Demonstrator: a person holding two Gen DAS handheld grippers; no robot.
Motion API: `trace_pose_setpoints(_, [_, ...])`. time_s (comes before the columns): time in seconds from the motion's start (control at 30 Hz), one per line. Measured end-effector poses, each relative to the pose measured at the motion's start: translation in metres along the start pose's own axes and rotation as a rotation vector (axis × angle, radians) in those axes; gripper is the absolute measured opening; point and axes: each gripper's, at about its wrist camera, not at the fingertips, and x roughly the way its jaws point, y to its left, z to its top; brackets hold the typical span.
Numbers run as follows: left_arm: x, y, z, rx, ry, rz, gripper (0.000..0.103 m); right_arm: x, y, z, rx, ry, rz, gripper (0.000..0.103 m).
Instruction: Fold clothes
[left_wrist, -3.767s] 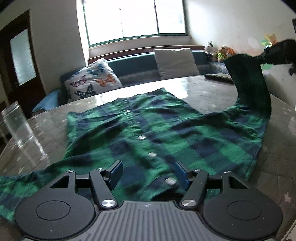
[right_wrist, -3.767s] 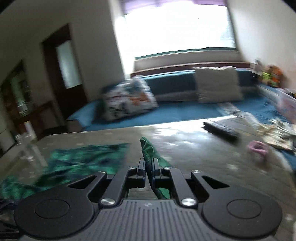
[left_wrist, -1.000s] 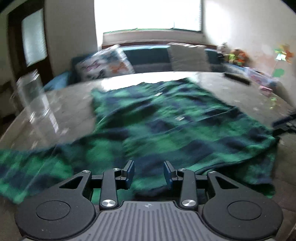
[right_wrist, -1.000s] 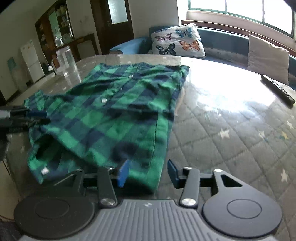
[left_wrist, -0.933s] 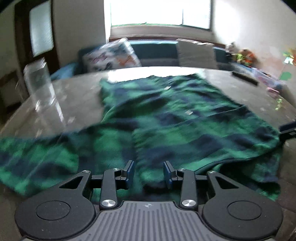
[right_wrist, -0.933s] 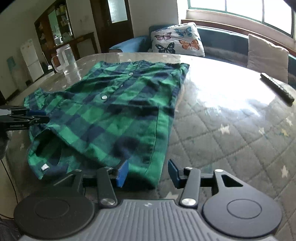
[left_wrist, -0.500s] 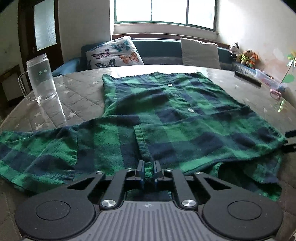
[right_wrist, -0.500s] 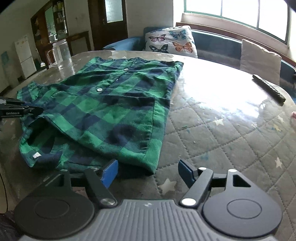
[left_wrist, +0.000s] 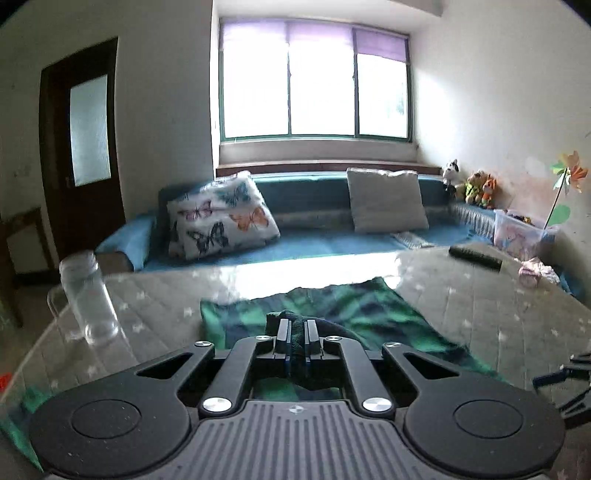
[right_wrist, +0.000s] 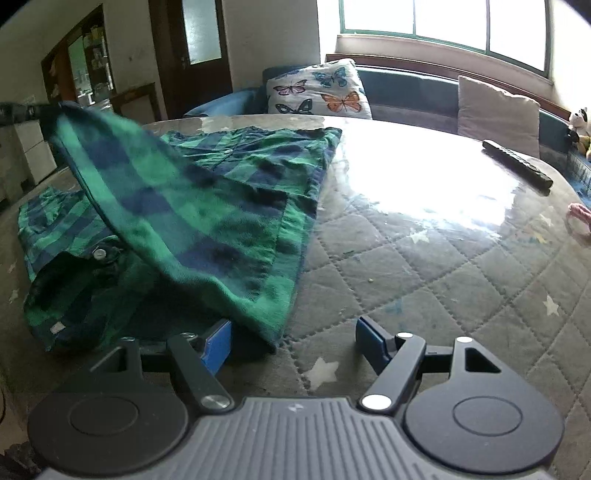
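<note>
A green and navy plaid shirt (right_wrist: 207, 206) lies on the quilted table (right_wrist: 424, 258). My left gripper (left_wrist: 295, 343) is shut on a fold of the shirt (left_wrist: 332, 310) and holds it lifted above the table; in the right wrist view it shows at the far left (right_wrist: 22, 110), with the cloth stretched up to it. My right gripper (right_wrist: 291, 341) is open and empty, low at the shirt's near hem, its left fingertip (right_wrist: 218, 343) touching or just under the cloth.
A clear glass jug (left_wrist: 86, 295) stands at the table's left. A black remote (right_wrist: 517, 162) and a pink object (right_wrist: 580, 214) lie at the far right. A blue sofa with a butterfly pillow (left_wrist: 221, 218) is behind the table.
My left gripper closed on the shirt's edge half a second ago and has now lifted it up off the table. My right gripper stays open at the near hem.
</note>
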Motion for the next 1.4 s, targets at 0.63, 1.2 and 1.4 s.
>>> trace_pose_setpoints(0.63, [0.030,0.027,-0.086,-0.028,0.257,0.073,0.020,-0.028,0.002,0.015,-0.065,0.002,0.012,0.071])
trace_pose_setpoints(1.2, [0.056,0.019,-0.096,-0.027,0.280,-0.006,0.028,0.080,0.027,0.086,-0.105,0.030,0.080,0.040])
trace_pose_setpoints(1.4, [0.045,0.040,-0.101,-0.071,0.272,0.032,0.029,0.073,0.043,0.089,-0.146,0.023,0.076,0.041])
